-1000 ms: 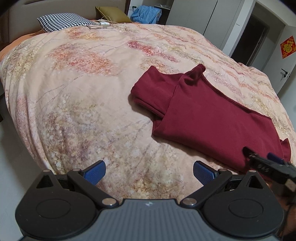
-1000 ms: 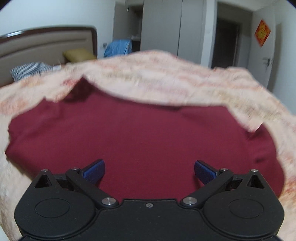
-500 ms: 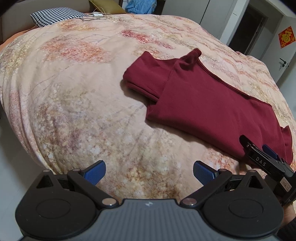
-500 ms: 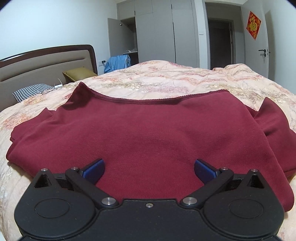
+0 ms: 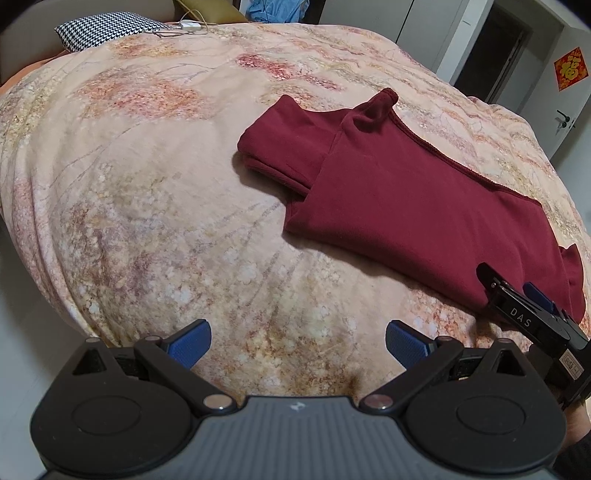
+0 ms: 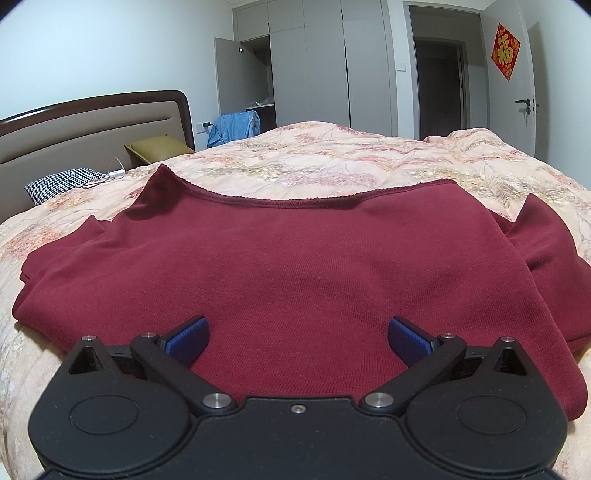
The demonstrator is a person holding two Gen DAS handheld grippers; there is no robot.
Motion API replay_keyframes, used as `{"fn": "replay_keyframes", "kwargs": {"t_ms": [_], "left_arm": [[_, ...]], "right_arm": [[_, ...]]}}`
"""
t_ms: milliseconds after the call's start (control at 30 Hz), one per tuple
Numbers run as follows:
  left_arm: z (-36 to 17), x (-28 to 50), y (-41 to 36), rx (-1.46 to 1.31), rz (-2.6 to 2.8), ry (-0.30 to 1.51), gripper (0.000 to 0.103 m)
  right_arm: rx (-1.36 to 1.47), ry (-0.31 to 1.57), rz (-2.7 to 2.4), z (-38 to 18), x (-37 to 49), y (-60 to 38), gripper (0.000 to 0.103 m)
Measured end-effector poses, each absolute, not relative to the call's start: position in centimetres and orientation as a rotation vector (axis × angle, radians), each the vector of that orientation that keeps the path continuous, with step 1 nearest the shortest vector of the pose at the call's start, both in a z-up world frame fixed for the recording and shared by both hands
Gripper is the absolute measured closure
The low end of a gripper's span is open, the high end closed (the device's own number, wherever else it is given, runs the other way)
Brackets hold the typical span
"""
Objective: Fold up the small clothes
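A dark red top [image 5: 417, 206] lies partly folded on the floral bedspread [image 5: 147, 192], one sleeve tucked under at its left end. My left gripper [image 5: 298, 344] is open and empty, above bare bedspread to the left of the top. My right gripper [image 6: 298, 339] is open and empty, low over the top's near edge [image 6: 295, 280]; it also shows in the left wrist view [image 5: 517, 306] at the top's right end, resting by the cloth.
A houndstooth pillow [image 5: 103, 29], an olive cushion [image 6: 155, 149] and a white charger cable [image 5: 184, 27] lie near the headboard [image 6: 92, 125]. Blue clothing [image 6: 232, 127] hangs by the wardrobe. The bed's edge drops to the floor at left [image 5: 22, 295].
My right gripper has risen from close against the cloth to a level view across the top. My left gripper has drifted slightly, so the top sits a little lower and nearer. Both stay open.
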State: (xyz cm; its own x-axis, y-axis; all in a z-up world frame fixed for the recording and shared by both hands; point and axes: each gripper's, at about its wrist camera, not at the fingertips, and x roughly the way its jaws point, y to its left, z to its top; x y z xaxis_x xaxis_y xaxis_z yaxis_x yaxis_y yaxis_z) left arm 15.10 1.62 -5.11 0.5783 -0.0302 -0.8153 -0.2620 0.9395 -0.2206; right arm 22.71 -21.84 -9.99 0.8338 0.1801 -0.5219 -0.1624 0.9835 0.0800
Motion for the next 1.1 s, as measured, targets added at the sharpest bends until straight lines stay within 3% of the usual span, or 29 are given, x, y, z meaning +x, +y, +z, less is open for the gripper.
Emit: {"fn": "replay_keyframes", "kwargs": {"t_ms": [1100], "left_arm": [[-7.0, 24.0, 1.4, -0.453, 0.056, 0.82, 0.0]], "right_arm": [[0.026, 0.611, 0.181, -9.5, 23.4, -21.7, 0.0]]}}
